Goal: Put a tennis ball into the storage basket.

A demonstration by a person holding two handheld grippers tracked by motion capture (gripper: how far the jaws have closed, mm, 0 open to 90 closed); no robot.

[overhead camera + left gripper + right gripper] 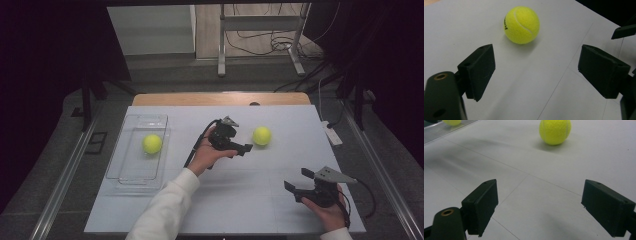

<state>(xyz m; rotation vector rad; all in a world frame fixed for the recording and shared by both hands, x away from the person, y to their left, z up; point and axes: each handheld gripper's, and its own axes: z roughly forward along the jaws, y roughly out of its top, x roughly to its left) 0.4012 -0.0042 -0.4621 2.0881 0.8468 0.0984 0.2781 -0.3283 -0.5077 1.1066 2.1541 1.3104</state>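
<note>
The left gripper (243,148), fingers wide apart and empty, points at the tennis ball (262,136) at frame centre on the bench (240,200). A glancing finger could roll it away. The right gripper (298,184) gapes empty, lower right.

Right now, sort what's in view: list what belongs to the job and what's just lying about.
Job:
- loose ball on the table
- left gripper, open, aimed at it
- clear bin
- ball in the bin

Lying about:
- right gripper, open, idle
- white strip at the table's edge
- metal stand behind
</note>
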